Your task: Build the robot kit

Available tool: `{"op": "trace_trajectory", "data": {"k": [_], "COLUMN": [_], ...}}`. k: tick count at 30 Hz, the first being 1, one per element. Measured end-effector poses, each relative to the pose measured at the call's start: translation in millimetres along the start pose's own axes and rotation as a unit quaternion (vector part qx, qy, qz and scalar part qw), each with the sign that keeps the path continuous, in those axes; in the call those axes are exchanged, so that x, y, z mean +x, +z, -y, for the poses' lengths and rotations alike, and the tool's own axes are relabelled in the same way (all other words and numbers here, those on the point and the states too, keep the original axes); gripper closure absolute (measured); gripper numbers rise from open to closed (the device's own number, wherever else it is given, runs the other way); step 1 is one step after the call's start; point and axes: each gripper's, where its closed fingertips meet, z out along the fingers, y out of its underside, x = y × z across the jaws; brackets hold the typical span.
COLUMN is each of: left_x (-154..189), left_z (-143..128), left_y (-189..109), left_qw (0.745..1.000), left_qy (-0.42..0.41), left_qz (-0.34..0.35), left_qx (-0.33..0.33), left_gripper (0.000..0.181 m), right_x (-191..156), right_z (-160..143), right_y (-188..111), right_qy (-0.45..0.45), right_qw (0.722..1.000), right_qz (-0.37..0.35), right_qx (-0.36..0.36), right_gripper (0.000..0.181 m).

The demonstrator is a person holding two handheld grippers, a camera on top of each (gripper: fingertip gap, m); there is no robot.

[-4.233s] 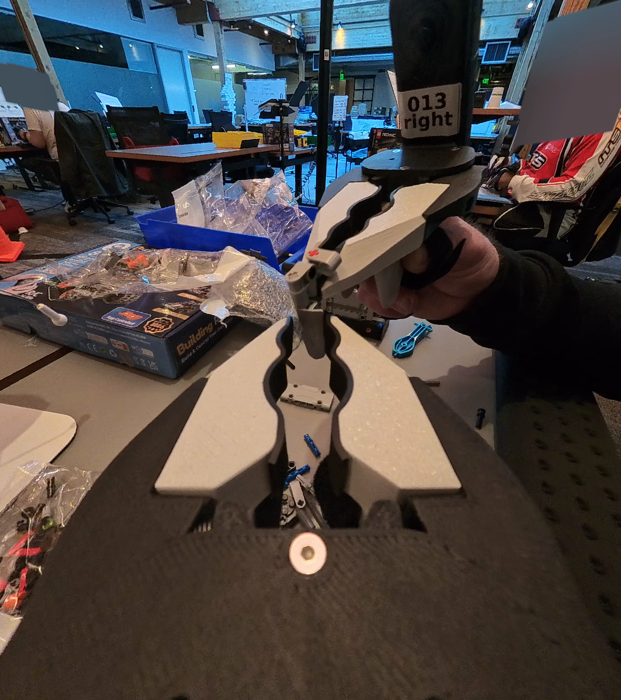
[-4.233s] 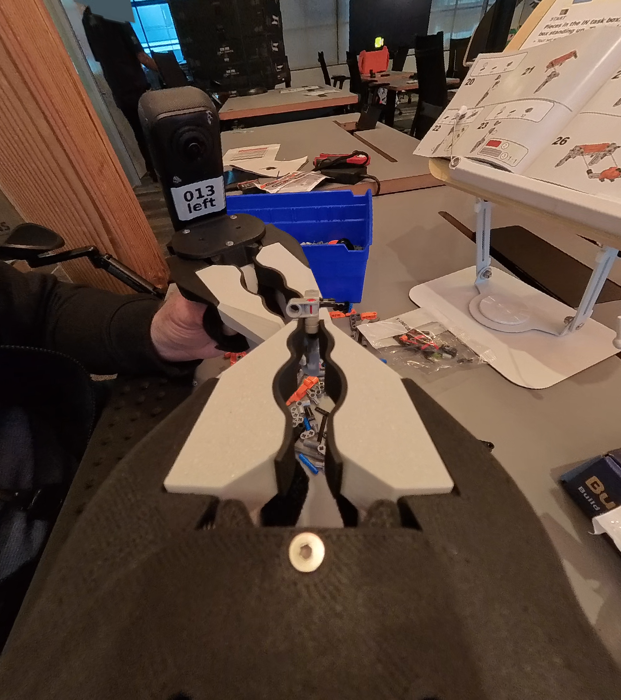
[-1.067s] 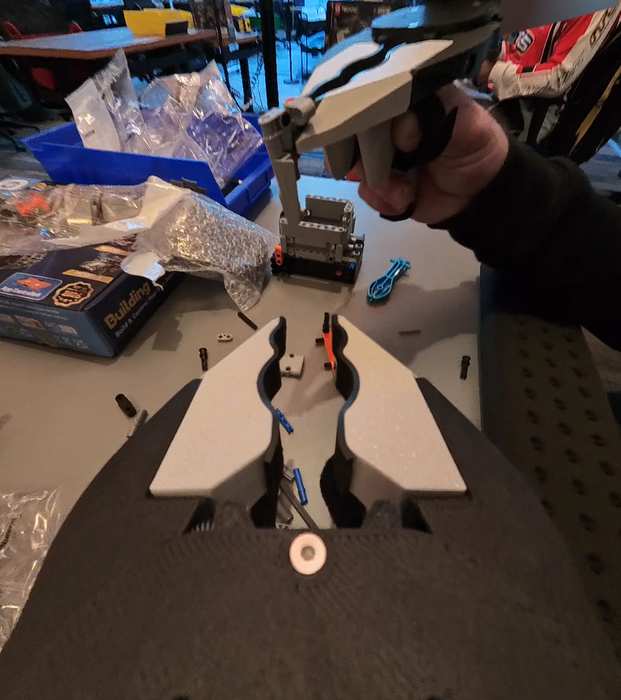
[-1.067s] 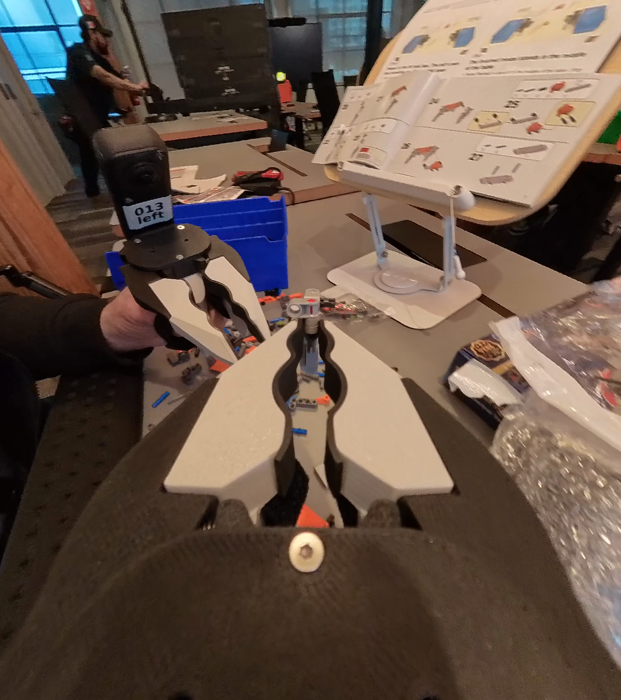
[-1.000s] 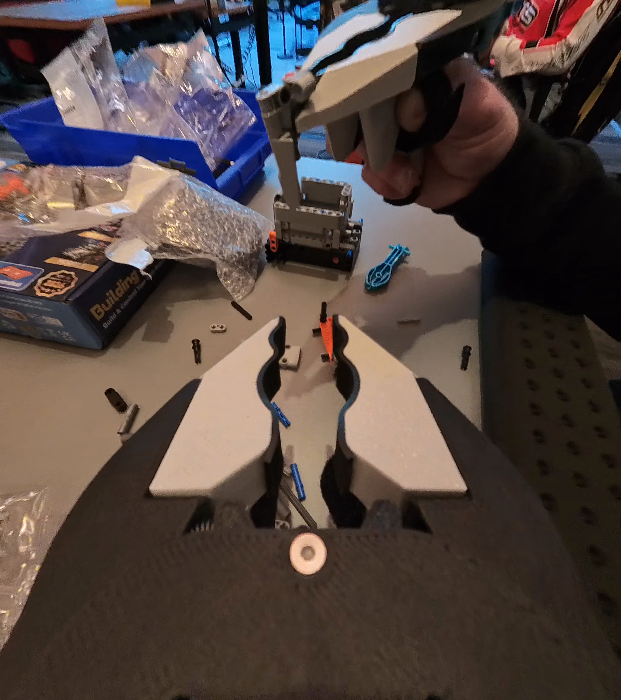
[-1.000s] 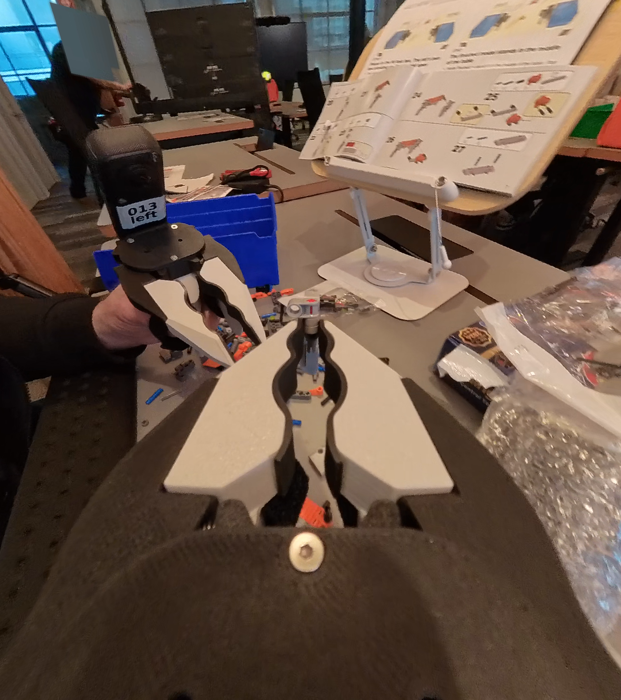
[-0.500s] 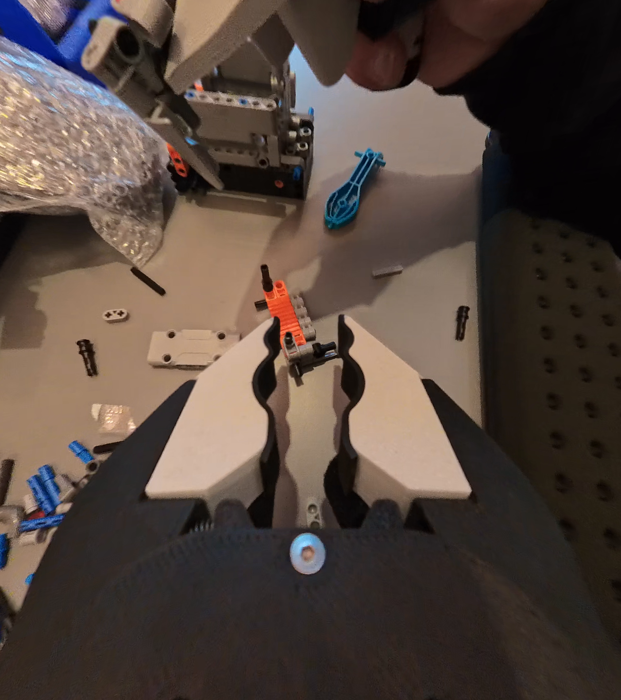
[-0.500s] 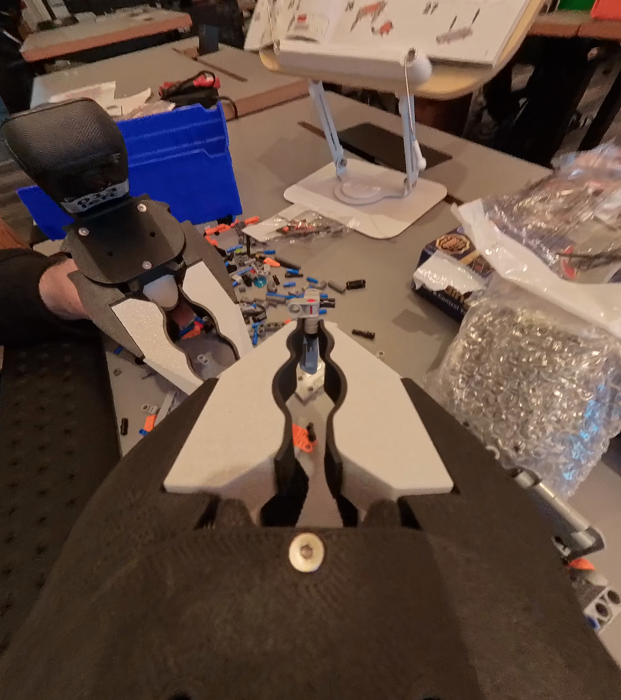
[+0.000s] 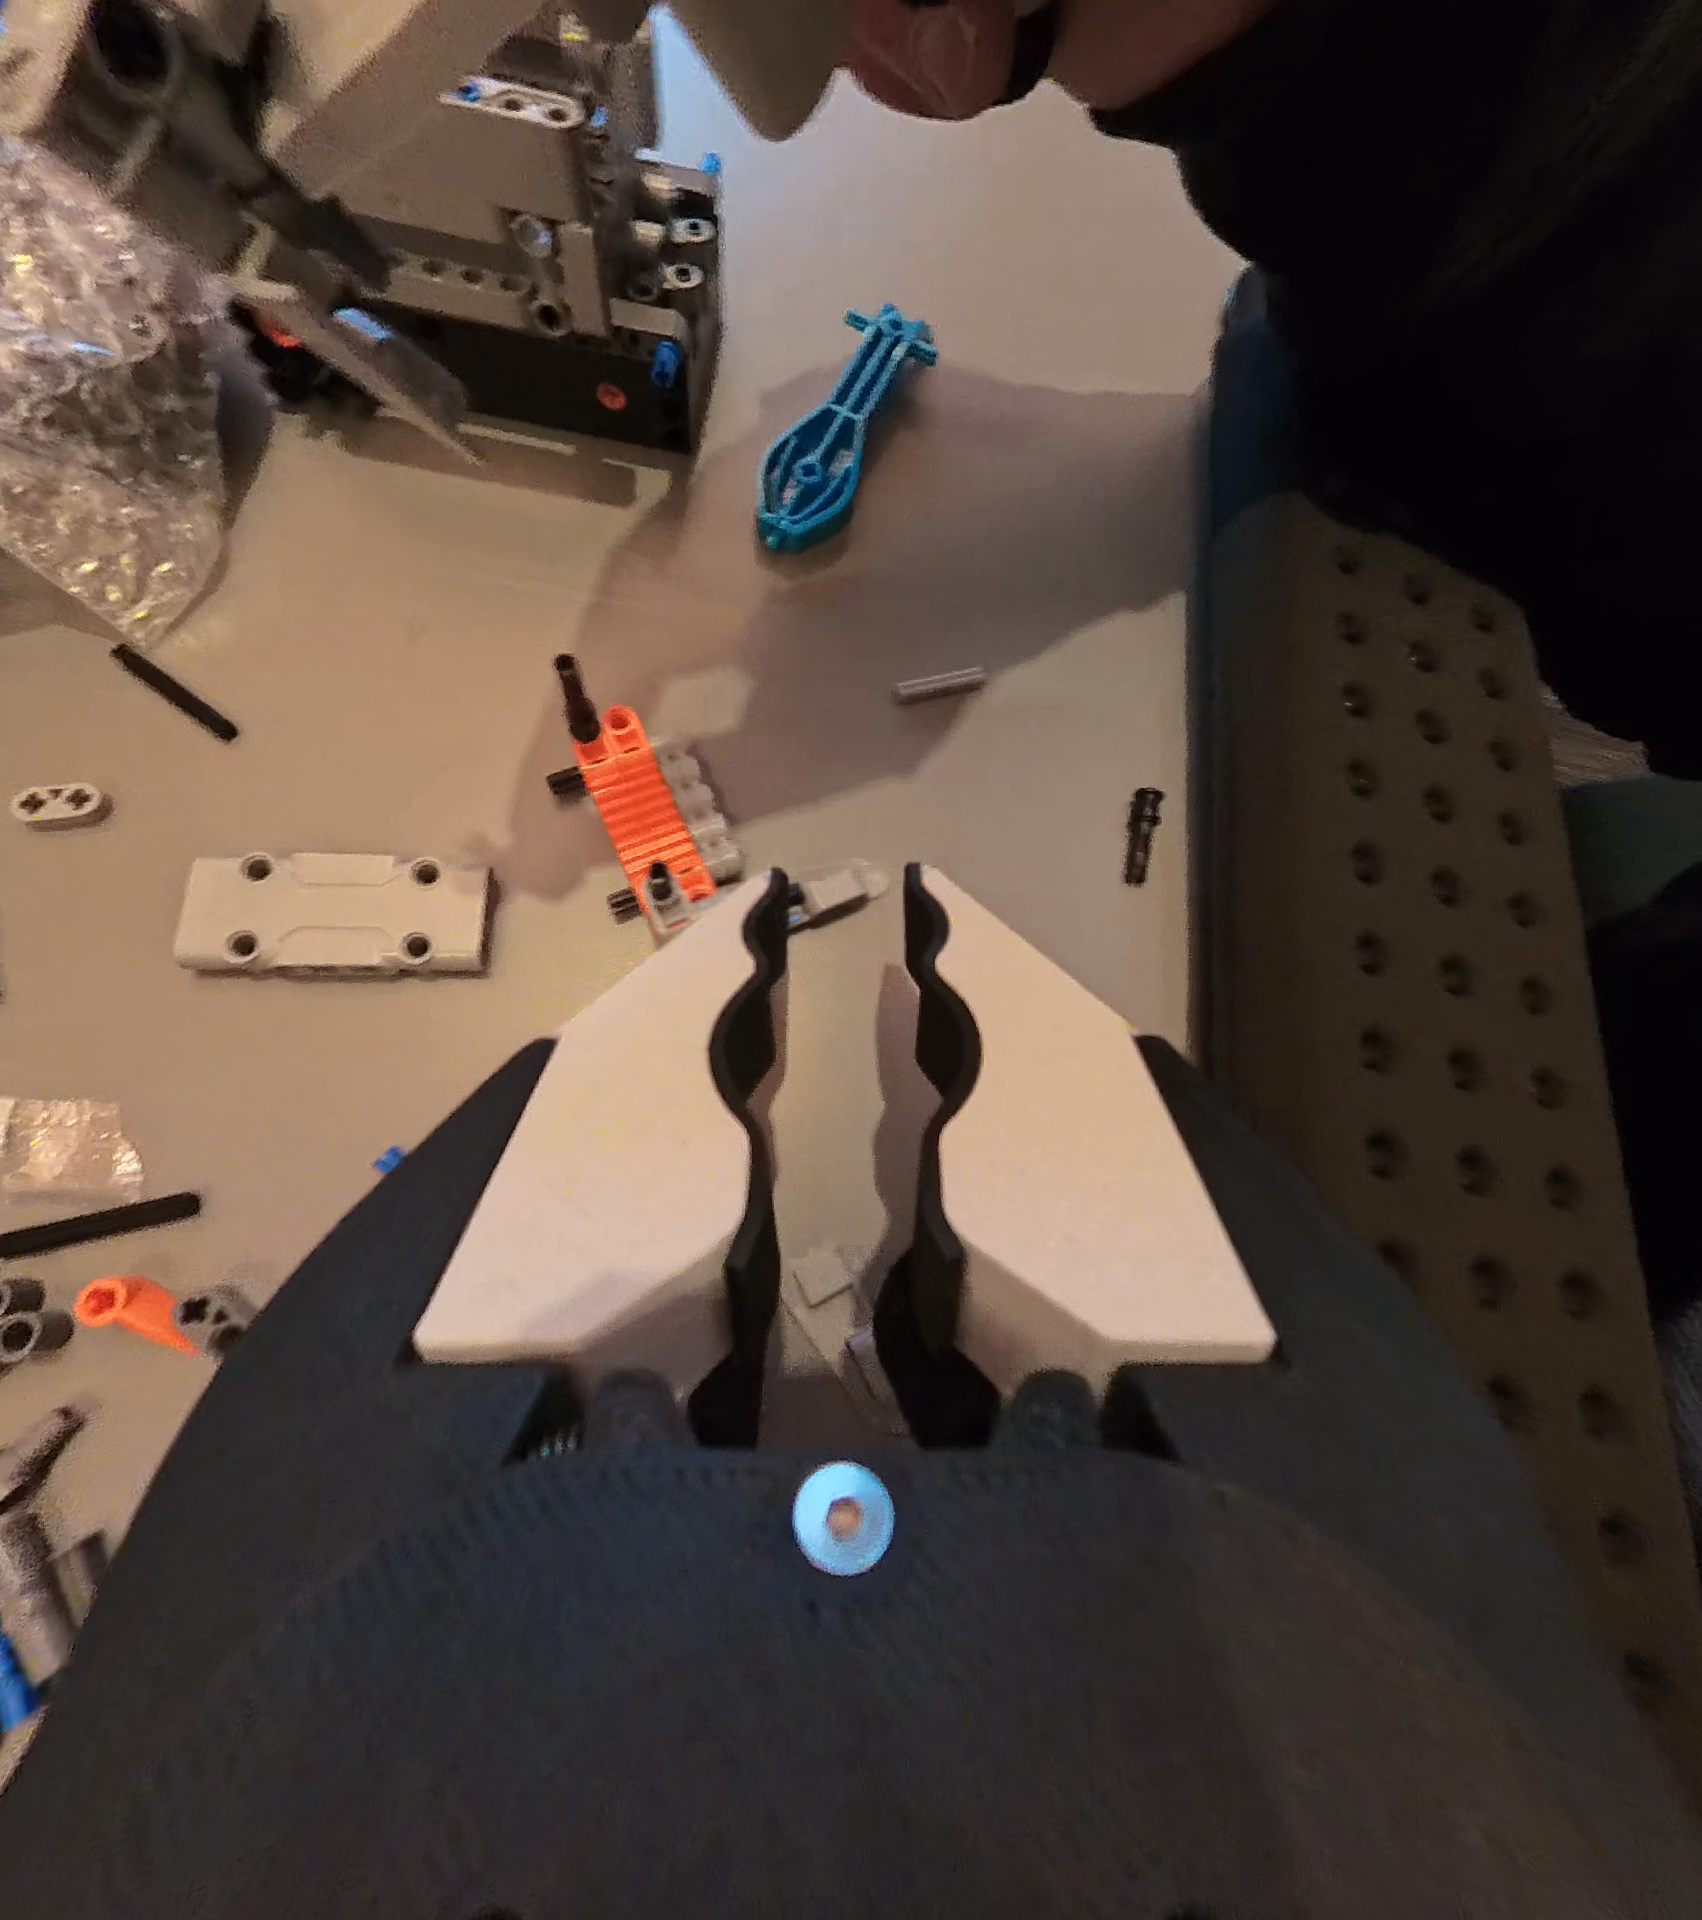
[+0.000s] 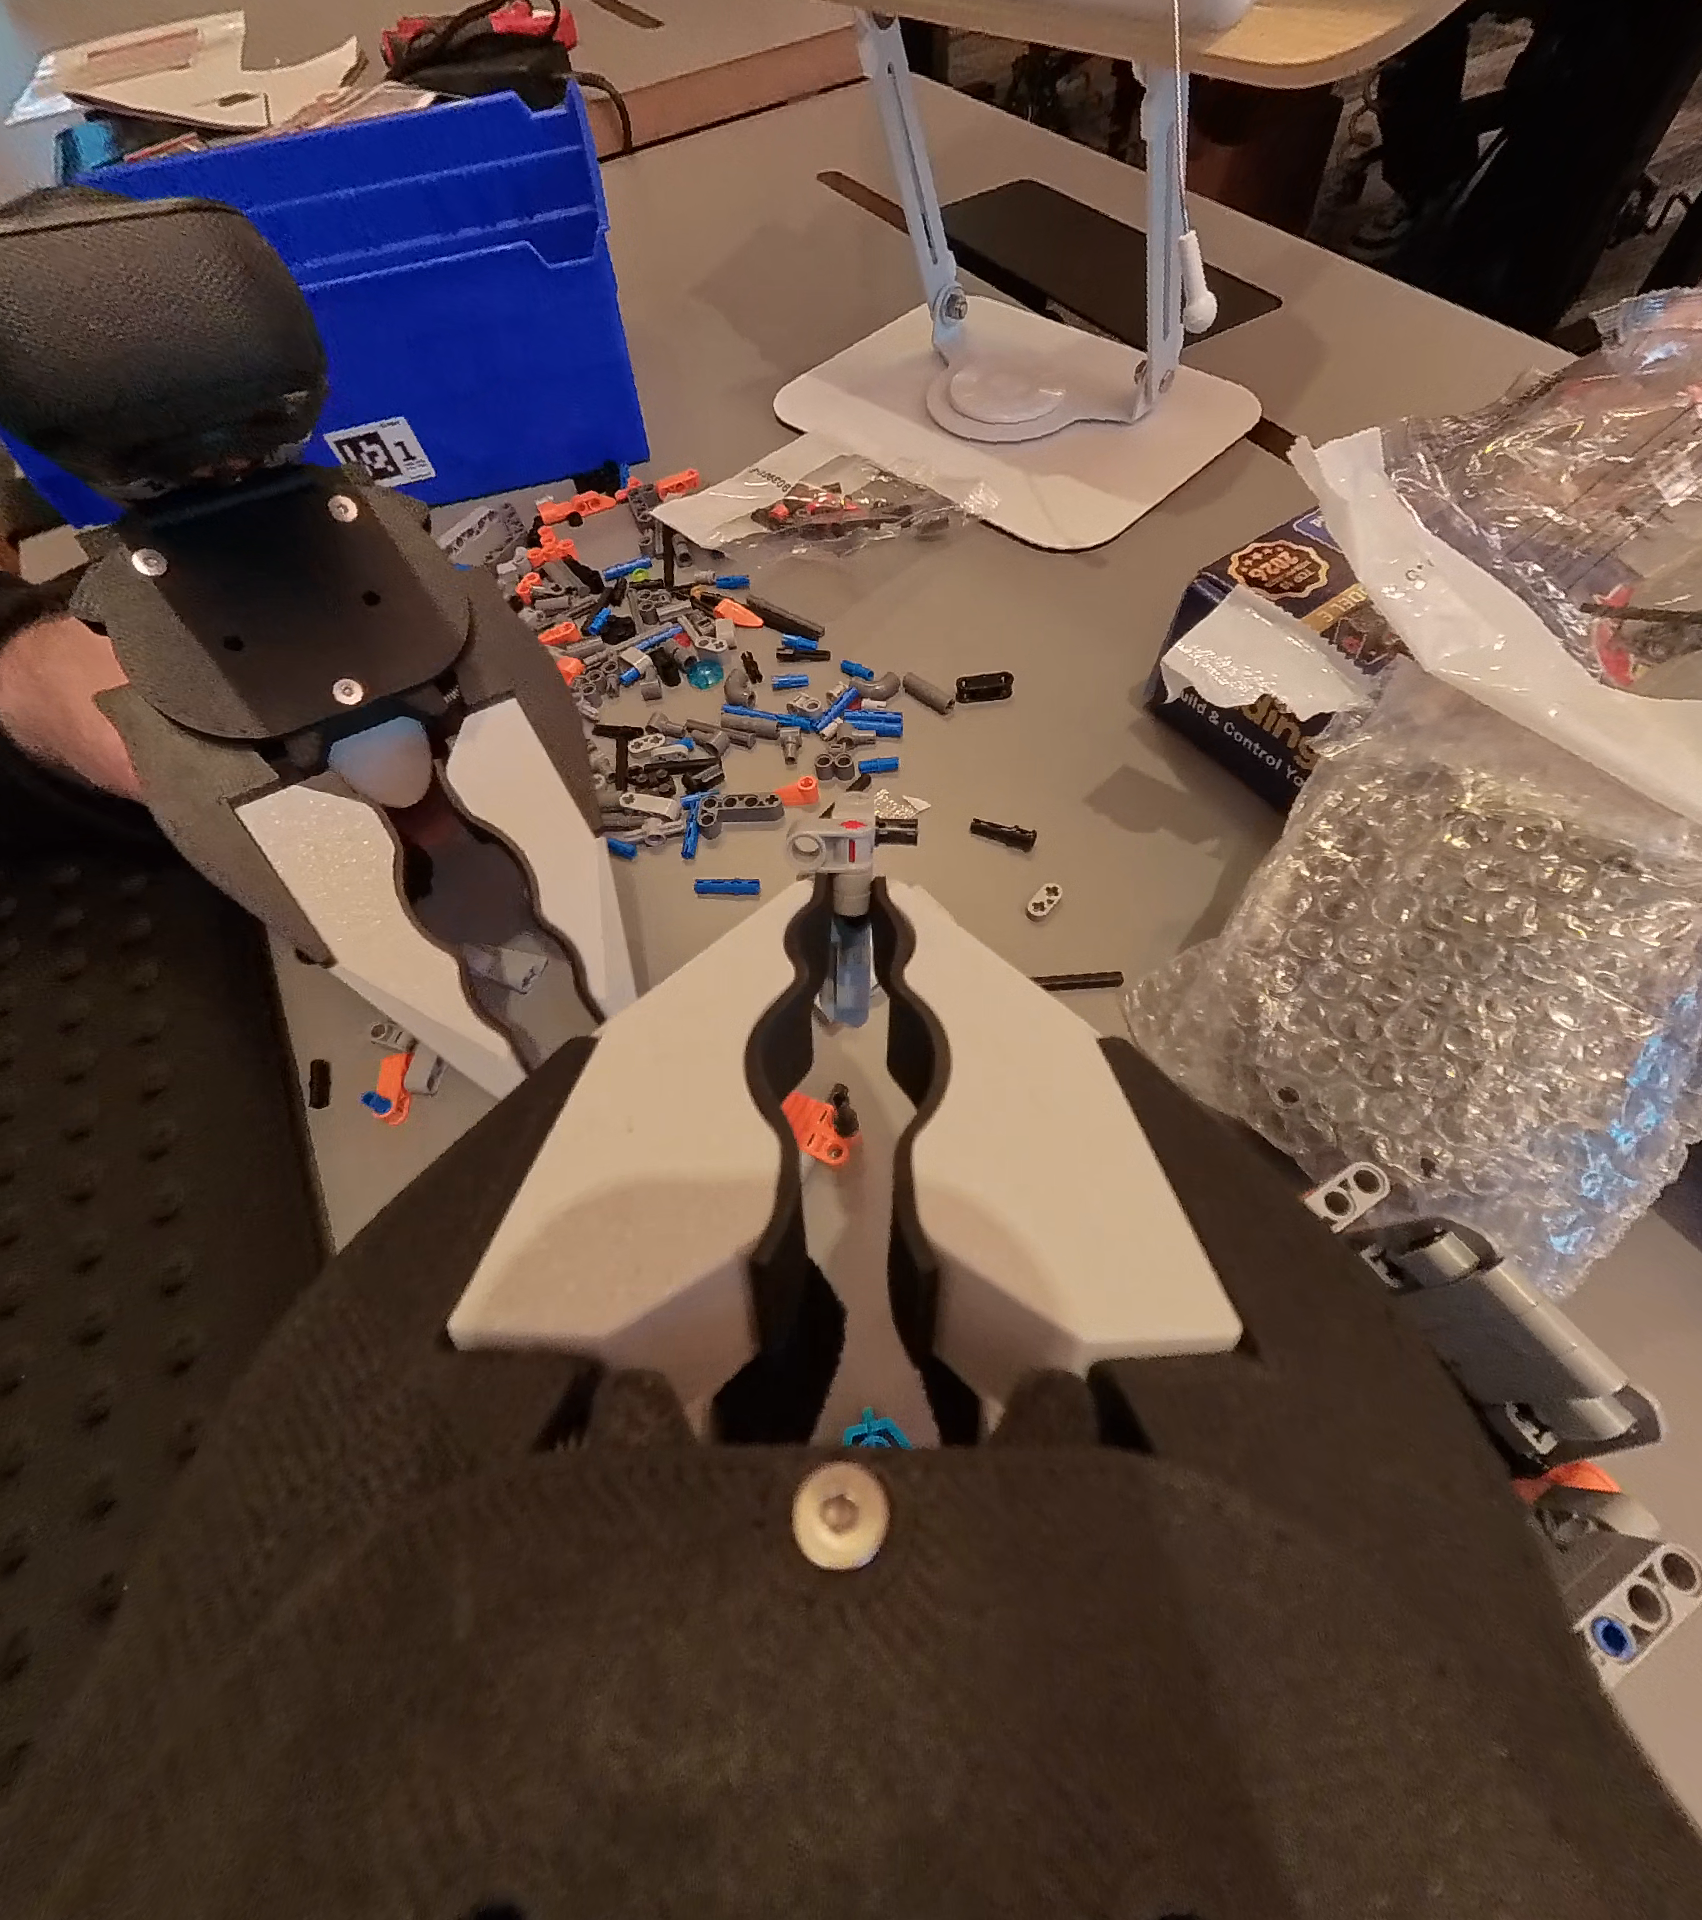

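My left gripper [image 9: 842, 883] is open and points down at the grey table, its tips on either side of a small grey piece [image 9: 831, 890] that lies there. An orange-and-grey ribbed assembly [image 9: 655, 805] lies just left of the tips. My right gripper [image 10: 842, 899] is shut on a long grey rod piece [image 10: 831, 847] with a red-marked connector at its end. In the left wrist view this rod piece [image 9: 338, 343] hangs blurred over a grey-and-black brick model [image 9: 556, 281]. The left gripper [image 10: 556, 1023] also shows in the right wrist view.
A flat grey plate [image 9: 333, 914], a teal tool [image 9: 842, 436] and black pins lie near the left gripper. A pile of small parts [image 10: 701, 686], a blue bin [image 10: 411, 291], a white stand base [image 10: 1023, 416], bubble wrap [image 10: 1449, 997] and a dark box [image 10: 1252, 665] crowd the table. A perforated dark mat [image 9: 1449, 935] borders the table's near edge. Across from one pair of fingers to the other is roughly 12 centimeters. My left gripper's tips are some 9 centimeters from the flat grey plate [image 9: 333, 914].
My left gripper has tipped down and moved close to the table, ending right of the orange assembly with a slightly narrower gap. My right gripper has lowered, still holding the rod piece.
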Motion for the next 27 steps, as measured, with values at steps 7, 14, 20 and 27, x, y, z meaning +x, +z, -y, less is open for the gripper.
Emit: {"op": "trace_trajectory", "data": {"k": [7, 14, 20, 27], "left_x": [-22.0, -19.4, -5.5, 23.0], "left_z": [11.1, -1.8, -3.2, -3.2], "left_y": [-14.8, 5.8, 6.1, 4.2], "left_qw": [0.998, 0.999, 0.998, 0.997], "left_qy": [0.027, 0.047, 0.052, 0.073], "left_qz": [0.032, 0.022, 0.014, -0.024], "left_qx": [0.035, -0.013, -0.012, -0.011], "left_gripper": [0.158, 0.152, 0.158, 0.158], "right_x": [2.2, 2.5, 4.8, 5.5], "right_z": [-0.1, -0.5, -5.5, -18.2], "right_y": [-1.9, -2.3, -0.8, -3.5], "right_qy": [0.001, -0.002, -0.005, 0.003], "right_qw": [1.000, 1.000, 1.000, 0.999], "right_qz": [-0.003, -0.007, -0.014, -0.009], "right_qx": [0.003, 0.001, -0.011, -0.031], "right_gripper": [0.177, 0.177, 0.177, 0.177]}}
